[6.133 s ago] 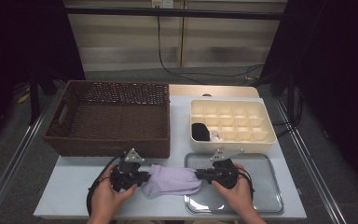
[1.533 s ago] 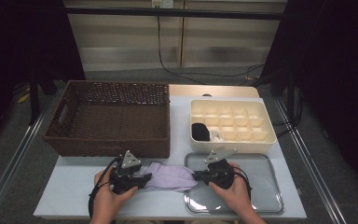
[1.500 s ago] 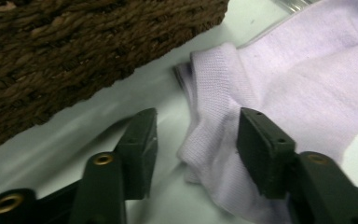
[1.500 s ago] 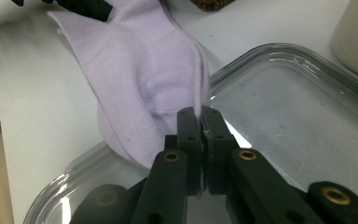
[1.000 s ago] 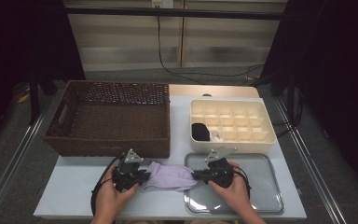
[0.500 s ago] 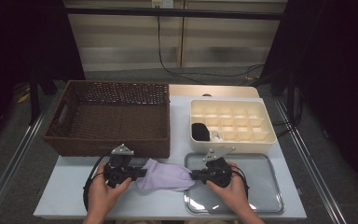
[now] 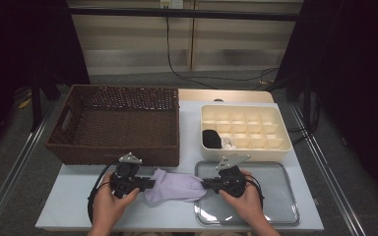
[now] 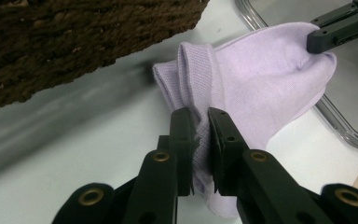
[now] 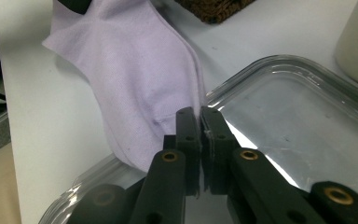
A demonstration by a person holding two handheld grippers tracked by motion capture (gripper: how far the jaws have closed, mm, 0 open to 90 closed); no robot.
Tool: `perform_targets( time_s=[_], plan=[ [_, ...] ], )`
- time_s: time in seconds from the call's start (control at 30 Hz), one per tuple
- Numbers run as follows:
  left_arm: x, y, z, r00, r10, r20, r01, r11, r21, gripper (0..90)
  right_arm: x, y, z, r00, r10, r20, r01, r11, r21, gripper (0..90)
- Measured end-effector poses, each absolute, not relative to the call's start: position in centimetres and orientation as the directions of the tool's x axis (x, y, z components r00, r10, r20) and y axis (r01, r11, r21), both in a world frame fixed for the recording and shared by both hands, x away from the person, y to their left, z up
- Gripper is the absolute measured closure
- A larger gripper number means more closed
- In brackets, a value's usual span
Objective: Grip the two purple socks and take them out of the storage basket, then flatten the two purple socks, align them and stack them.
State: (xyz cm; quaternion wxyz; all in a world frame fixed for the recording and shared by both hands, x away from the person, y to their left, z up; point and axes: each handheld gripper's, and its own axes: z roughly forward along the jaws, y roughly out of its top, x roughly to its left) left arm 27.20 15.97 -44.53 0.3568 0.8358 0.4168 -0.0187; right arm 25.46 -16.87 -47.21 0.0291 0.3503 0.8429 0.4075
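Dim room, brightly lit table, sharp frames, soft glare on tray (image 7: 275, 196).

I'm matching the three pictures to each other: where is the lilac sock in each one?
High view: lilac sock bottom centre, between both grippers.
Left gripper view: centre to upper right.
Right gripper view: upper left.
Shared landmark: the clear tray.

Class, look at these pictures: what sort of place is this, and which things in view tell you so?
Probably a lab or recording bench for handling trials, not a home. A person works a lilac sock with two hand-held grippers, left gripper and right gripper, on a plain white table with a wicker basket; cables trail behind.
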Motion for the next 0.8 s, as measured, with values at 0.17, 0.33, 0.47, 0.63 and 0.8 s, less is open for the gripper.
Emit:
perform_targets(
  time_s=[0.17,0.33,0.47,0.63,0.8],
  plan=[
    [27.4,16.5,-44.1,0.648,0.687,-0.329,0.712,-0.393,0.582,81.0,25.6,-16.6,-47.0,-0.745,0.63,0.219,0.559,0.41,0.721,76.9],
    [27.6,16.6,-44.0,0.641,0.692,-0.331,0.718,-0.388,0.578,80.7,25.5,-16.1,-45.9,-0.755,0.632,0.178,0.519,0.409,0.75,78.1],
    [27.8,16.5,-44.0,0.642,0.695,-0.325,0.719,-0.399,0.569,80.8,25.5,-15.0,-45.5,-0.769,0.622,0.149,0.493,0.428,0.757,83.5],
    [27.9,16.3,-44.0,0.649,0.69,-0.32,0.717,-0.414,0.561,80.9,25.5,-12.6,-45.3,-0.804,0.575,0.151,0.467,0.451,0.761,85.8],
    [27.9,16.1,-44.1,0.648,0.692,-0.319,0.718,-0.415,0.558,80.9,25.7,-10.0,-46.1,-0.828,0.536,0.168,0.461,0.48,0.746,86.6]
  ],
)
